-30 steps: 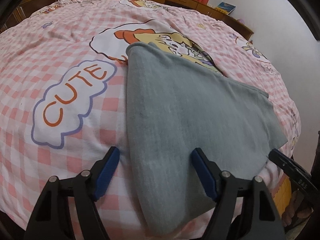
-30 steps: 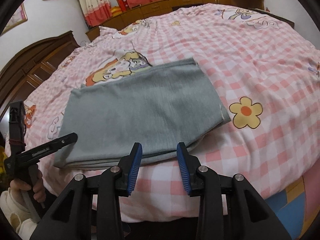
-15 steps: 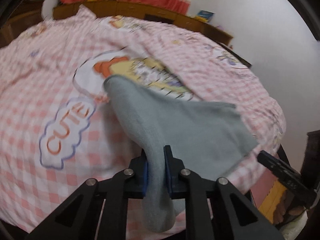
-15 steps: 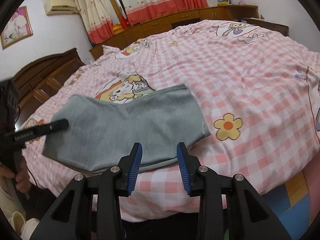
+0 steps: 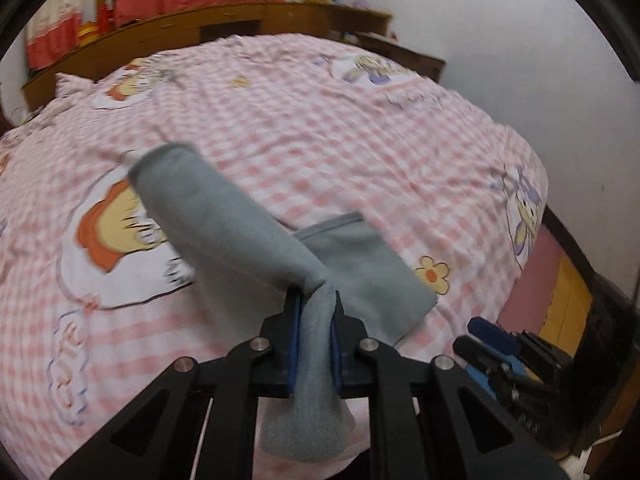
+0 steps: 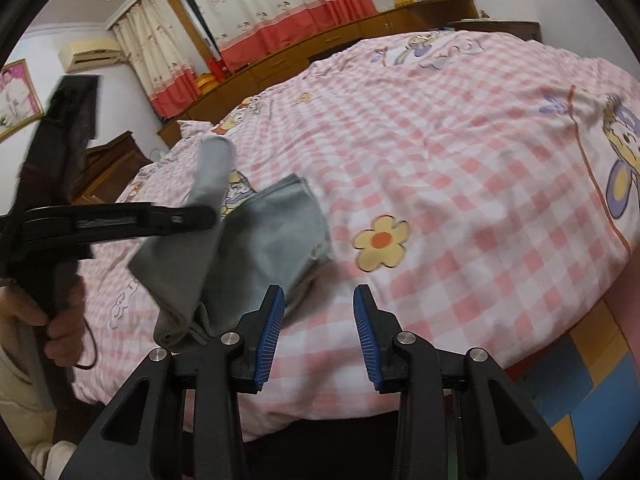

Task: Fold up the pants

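Observation:
The grey pants [image 5: 240,216] lie folded on the pink checked bedspread [image 5: 320,120] near its front edge. My left gripper [image 5: 316,308] is shut on the near edge of the pants and holds it lifted, so the cloth rises in a bunched fold; a loose end hangs below the jaws. In the right wrist view the lifted pants [image 6: 276,232] sit at the left with the left gripper [image 6: 200,216] clamped on them. My right gripper [image 6: 319,312] is open and empty, just right of the pants above the bed's front edge.
The bed fills both views; its front edge drops off close to the grippers. A wooden headboard cabinet [image 5: 224,28] and red-and-white curtains [image 6: 280,12] stand behind. A white wall [image 5: 560,80] is to the right. A dark wooden cabinet [image 6: 108,168] stands at the left.
My left gripper closed on the pants' near edge and lifted it up and to the right, bunching the cloth. My right gripper stayed open and drew back a little.

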{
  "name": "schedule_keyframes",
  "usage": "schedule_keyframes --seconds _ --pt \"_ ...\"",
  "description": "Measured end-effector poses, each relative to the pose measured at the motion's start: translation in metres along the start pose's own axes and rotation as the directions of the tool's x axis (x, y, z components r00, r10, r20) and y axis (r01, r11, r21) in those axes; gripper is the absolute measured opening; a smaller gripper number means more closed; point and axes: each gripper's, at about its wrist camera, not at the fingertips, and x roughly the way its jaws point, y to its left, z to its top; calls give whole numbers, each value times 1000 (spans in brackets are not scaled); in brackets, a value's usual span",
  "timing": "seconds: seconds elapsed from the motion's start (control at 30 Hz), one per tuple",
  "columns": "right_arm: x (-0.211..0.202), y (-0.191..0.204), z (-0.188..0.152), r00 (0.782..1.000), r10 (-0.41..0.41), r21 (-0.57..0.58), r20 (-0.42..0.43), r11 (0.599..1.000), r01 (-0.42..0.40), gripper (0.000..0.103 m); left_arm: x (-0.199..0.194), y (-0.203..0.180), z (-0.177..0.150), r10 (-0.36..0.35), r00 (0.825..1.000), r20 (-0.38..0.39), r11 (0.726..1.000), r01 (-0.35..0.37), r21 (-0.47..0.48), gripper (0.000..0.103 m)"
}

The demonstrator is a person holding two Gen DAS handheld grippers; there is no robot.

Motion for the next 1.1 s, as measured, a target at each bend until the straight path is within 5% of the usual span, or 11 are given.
schedule_keyframes --seconds 0.2,0.4,0.47,0.6,0.77,0.83,0.87,0.9,1.0,1.1 --pt "2 -11 0 999 35 34 -1 999 -35 37 61 -32 13 -58 992 -109 998 59 10 14" --pt "10 3 11 976 215 76 -20 974 -213 37 58 -44 13 -118 989 -92 992 122 40 35" --pt "17 12 19 971 238 64 -35 970 -236 45 45 -38 11 -110 992 -61 993 112 36 45" --pt "42 34 33 965 240 -16 -106 970 -243 48 22 -13 3 -78 997 -3 997 78 -15 53" --pt "83 50 36 971 128 -114 -201 982 -153 48 14 30 -21 8 1000 0 995 -8 -103 53" --pt "94 51 36 960 159 -88 -230 979 -183 40 16 49 -34 16 1000 -14 987 -18 -160 53" --pt "93 50 36 955 170 -83 -242 977 -195 18 18 55 -39 10 1000 -20 983 -13 -181 53" --pt "90 52 39 957 169 -90 -236 977 -195 10 20 61 -45 2 1000 -26 980 -7 -200 53" --pt "64 51 58 978 154 -133 -141 976 -173 10 27 69 -54 -22 999 -42 975 12 -220 53" --pt "59 41 64 989 62 -193 -134 977 -88 10 31 69 -57 -53 998 -39 974 43 -222 53"
